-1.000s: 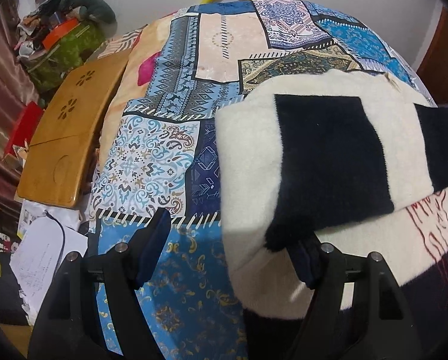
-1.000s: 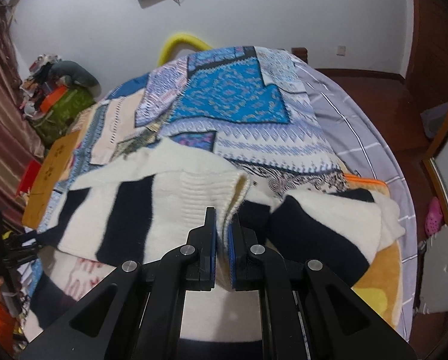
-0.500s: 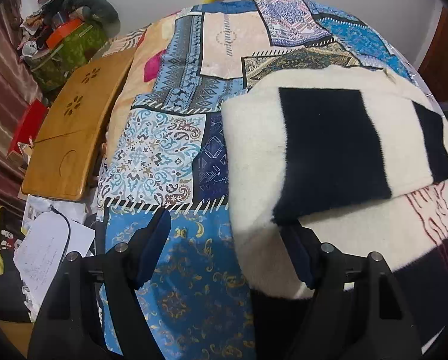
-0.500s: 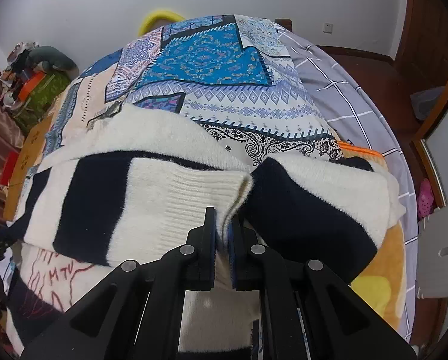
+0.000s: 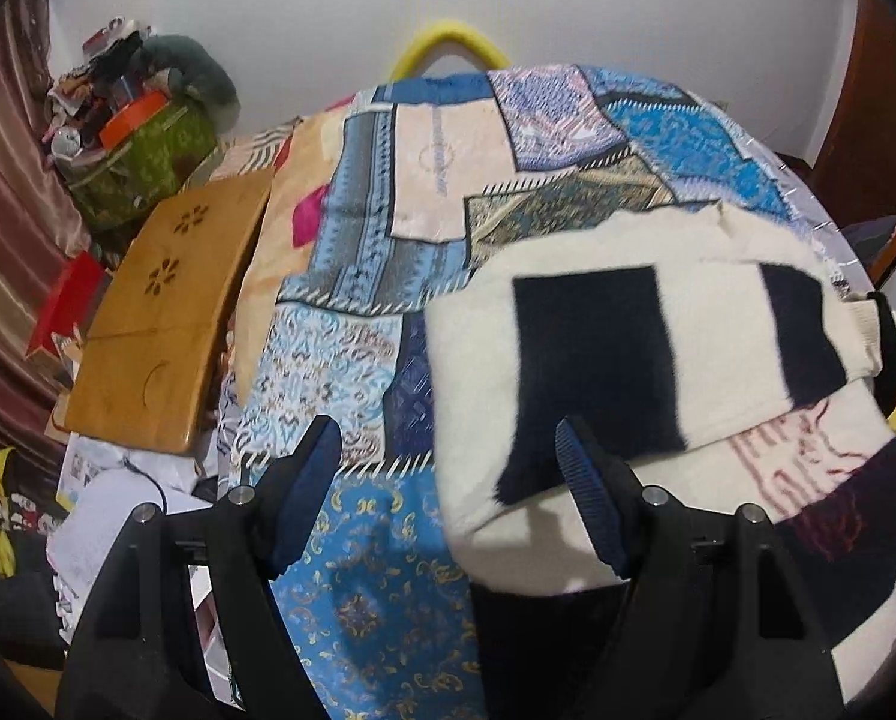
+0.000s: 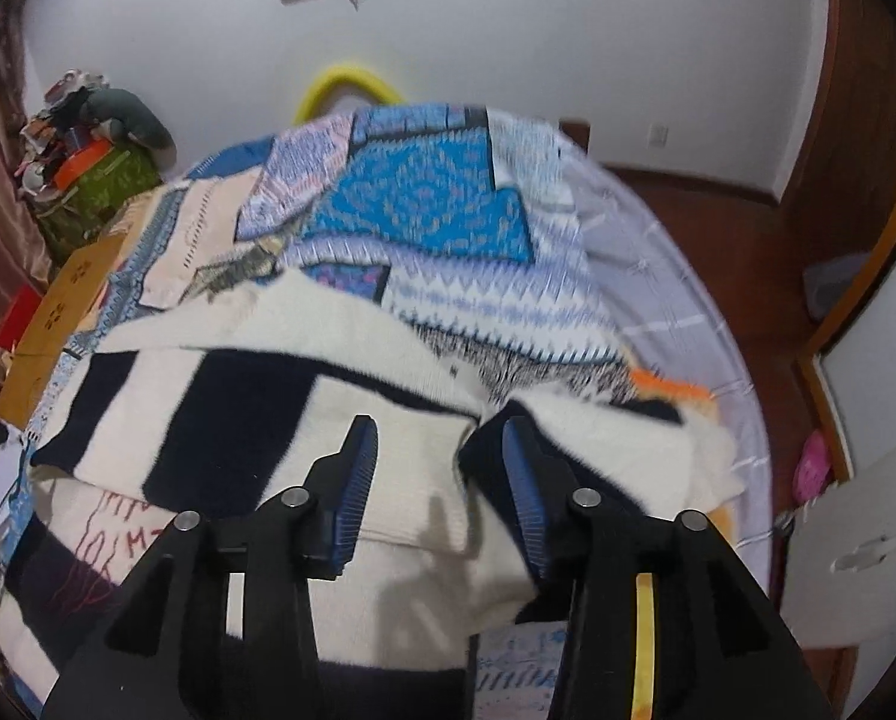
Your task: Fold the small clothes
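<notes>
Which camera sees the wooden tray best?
The left wrist view: the whole wooden tray shows beside the bed, flower cutouts clear. The right wrist view catches only a small, squeezed strip at the left edge.

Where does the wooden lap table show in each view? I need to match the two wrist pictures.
Left wrist: wooden lap table at left of centre, beside the patchwork bedspread.
Right wrist: small at the far left edge.
Shared landmark: yellow hoop behind the bed.
</notes>
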Demonstrator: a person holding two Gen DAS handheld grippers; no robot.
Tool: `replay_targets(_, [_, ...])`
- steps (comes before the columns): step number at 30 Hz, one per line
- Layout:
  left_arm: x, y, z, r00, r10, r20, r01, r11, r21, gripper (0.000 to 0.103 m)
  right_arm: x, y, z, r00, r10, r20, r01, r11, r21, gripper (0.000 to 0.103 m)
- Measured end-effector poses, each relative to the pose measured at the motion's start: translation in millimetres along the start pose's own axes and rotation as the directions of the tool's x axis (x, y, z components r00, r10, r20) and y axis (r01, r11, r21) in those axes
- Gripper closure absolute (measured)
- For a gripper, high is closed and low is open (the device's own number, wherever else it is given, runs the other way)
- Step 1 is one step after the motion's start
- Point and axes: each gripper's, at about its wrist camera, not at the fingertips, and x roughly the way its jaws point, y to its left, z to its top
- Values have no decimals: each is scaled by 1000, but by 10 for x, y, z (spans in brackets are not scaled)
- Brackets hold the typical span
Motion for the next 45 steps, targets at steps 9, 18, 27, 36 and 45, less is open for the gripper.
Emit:
replay_targets(9, [-86,-428,248,997,-56,53,53,997,50,29,-466,-283,58,994,-50,96,47,999,27,39])
replay_targets(18, [41,-988,456,991,-126,36,121,987,105,29,-516,-894,-64,993,-93,74,80,984,159,32])
replay_targets(27, [406,-1370,552,989,-141,-41,145,981,130,29,25,-1522,-344,994,-89,-59,104,941,322,32])
replay_targets(36, [804,-1501,487,984,-127,-124,143,981,132,29,537,-1977,-532,982,-66,-174,138,887,441,32])
replay_targets(45, [926,-1498,455,983,-122,-139,140,982,125,21,917,-2203,-697,976,42,-215,91,817,570,38])
